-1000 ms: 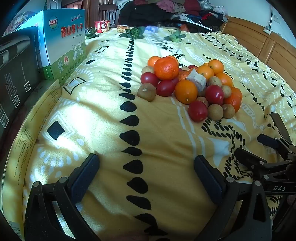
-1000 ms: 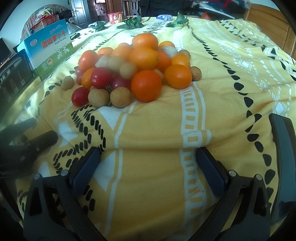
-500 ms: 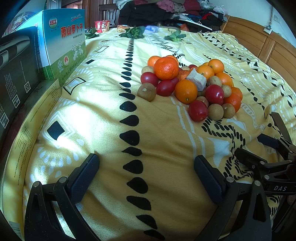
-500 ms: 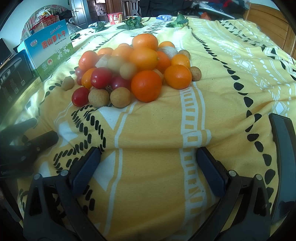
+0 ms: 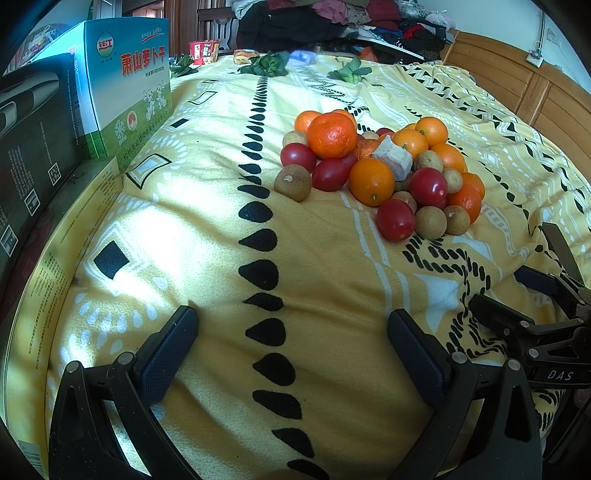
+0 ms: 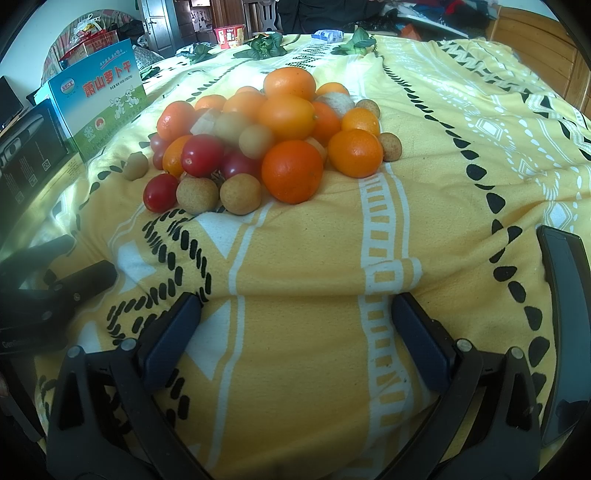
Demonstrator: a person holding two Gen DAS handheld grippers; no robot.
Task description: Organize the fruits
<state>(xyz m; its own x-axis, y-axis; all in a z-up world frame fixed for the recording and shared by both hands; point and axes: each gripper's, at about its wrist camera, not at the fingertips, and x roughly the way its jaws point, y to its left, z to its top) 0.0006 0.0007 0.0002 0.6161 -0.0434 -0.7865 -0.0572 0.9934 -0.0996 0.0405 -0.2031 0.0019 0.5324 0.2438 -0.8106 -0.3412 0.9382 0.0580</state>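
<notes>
Yellow patterned bedspread with black teardrop marks and white bands covers a bed that fills both wrist views, and its far end at 12 o'clock is lost under a dark heap of clothes whose separate pieces cannot be told apart. Green leafy bunches lie along that far edge, blurred by the lens. At 9 o'clock in the left wrist view a black printed carton is cut off by the frame, and beside it stands a green and white cardboard box with red Chinese lettering, closed, so its contents are hidden. Mixed pile of fruit sits loose on the bedspread at about 1 o'clock in that view, in no container: orange mandarins, red cherry tomatoes and small brown longans, with a pale cut chunk on top that is hard to identify; the fruits at the back are hidden behind the front ones. Left claw rests low over the cloth with its fingers spread wide apart and nothing between them. Right claw is likewise spread apart and empty, the pile lying at 12 o'clock well beyond it. A dark curved strip at 3 o'clock in the right view runs out of frame.
</notes>
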